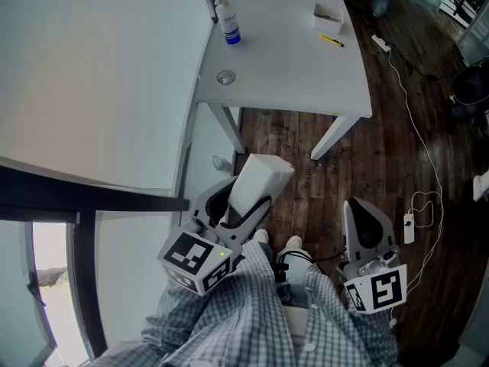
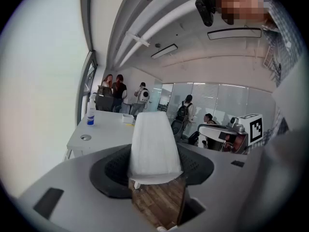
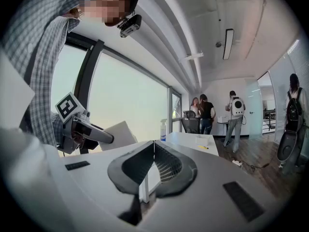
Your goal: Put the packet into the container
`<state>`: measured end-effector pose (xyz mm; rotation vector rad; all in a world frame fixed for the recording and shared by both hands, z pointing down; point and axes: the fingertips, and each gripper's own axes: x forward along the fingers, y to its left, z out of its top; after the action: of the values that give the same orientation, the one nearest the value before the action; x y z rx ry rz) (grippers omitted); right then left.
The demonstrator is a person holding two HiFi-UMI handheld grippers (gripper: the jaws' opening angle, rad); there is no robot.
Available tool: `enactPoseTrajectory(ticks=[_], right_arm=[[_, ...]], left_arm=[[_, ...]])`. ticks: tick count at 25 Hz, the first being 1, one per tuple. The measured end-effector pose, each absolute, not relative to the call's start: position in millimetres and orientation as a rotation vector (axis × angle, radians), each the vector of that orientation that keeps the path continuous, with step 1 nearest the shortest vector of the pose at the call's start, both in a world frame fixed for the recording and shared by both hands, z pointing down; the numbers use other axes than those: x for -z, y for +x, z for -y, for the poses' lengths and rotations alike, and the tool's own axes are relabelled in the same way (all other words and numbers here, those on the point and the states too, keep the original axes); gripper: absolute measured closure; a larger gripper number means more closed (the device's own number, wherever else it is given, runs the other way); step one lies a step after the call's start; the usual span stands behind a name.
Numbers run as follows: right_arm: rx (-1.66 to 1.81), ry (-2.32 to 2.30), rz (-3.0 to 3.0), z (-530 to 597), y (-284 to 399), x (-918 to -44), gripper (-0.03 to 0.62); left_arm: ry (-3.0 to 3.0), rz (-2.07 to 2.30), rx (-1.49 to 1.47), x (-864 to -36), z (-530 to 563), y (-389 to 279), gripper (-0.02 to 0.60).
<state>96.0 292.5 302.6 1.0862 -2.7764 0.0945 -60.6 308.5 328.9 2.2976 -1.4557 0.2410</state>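
Note:
My left gripper (image 1: 246, 199) is shut on a white packet (image 1: 258, 180), which stands up out of its jaws above the wooden floor, close to my legs. In the left gripper view the packet (image 2: 153, 146) fills the gap between the dark pads (image 2: 116, 170). A small white open container (image 1: 327, 17) sits at the far right of the white table (image 1: 290, 75), well ahead of both grippers. My right gripper (image 1: 354, 205) hangs low at my right side, shut with nothing in it; its jaws (image 3: 154, 151) meet in the right gripper view.
On the table stand a spray bottle (image 1: 228, 17) and a round disc (image 1: 225, 76), with a yellow pen (image 1: 331, 41) beside the container. A white cable and a power strip (image 1: 409, 228) lie on the floor to the right. A window wall runs along the left. Several people stand far off.

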Motion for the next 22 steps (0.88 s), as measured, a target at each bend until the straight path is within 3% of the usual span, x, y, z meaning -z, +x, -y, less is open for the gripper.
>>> enactPoseTrajectory(ticks=[22], right_arm=[[-0.125, 1.12, 2.774, -295.3, 73.0, -302.4, 0.579]], left_arm=[[2.34, 1.412, -0.26, -329.3, -310.0, -82.6, 0.321]])
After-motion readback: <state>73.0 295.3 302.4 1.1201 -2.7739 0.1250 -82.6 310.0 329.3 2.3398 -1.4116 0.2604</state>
